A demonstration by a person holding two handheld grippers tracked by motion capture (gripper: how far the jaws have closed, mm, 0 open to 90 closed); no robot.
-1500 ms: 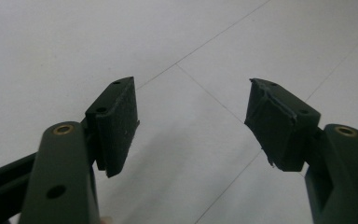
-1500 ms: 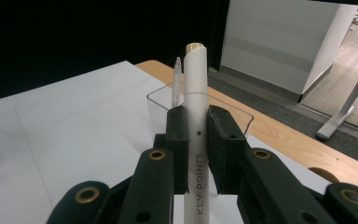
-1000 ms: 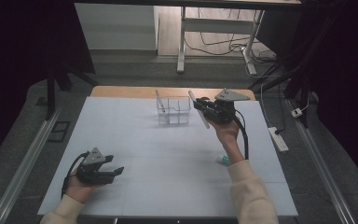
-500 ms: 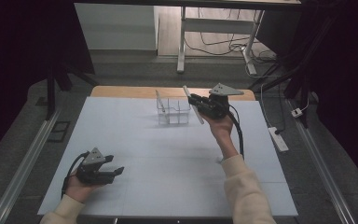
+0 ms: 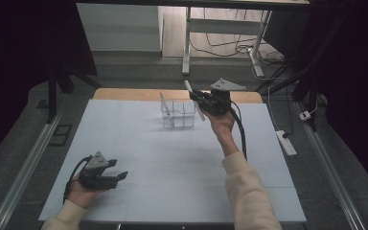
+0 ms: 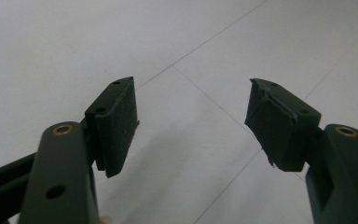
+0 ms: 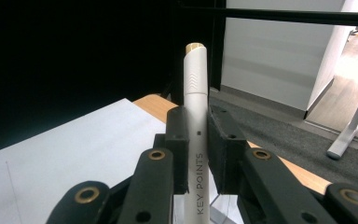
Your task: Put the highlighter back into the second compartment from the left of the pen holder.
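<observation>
The right tongs (image 5: 197, 99) are held up above the far part of the bench (image 5: 139, 139), pinching a white marker pen (image 7: 196, 130) at about its middle, one pad on either side of the barrel. In the right gripper view the pen stands between the pads with its tan-tipped end well above them and the lettering "KEY POINTS" running down the barrel below. In the high view the pen slants across the tongs, its lower end just beside the right edge of a clear plastic holder (image 5: 178, 114), which sits near the far edge of the white bench top. A thin clear stick (image 5: 163, 102) leans at the holder's left side.

The left tongs (image 5: 122, 175) rest low near the front left corner of the bench, spread wide with nothing between the pads (image 6: 116, 126); bare white surface shows through the gap. Between the two hands a broad stretch of bench lies open. The wooden edge (image 5: 124, 94) of the bench shows beyond the white sheet.
</observation>
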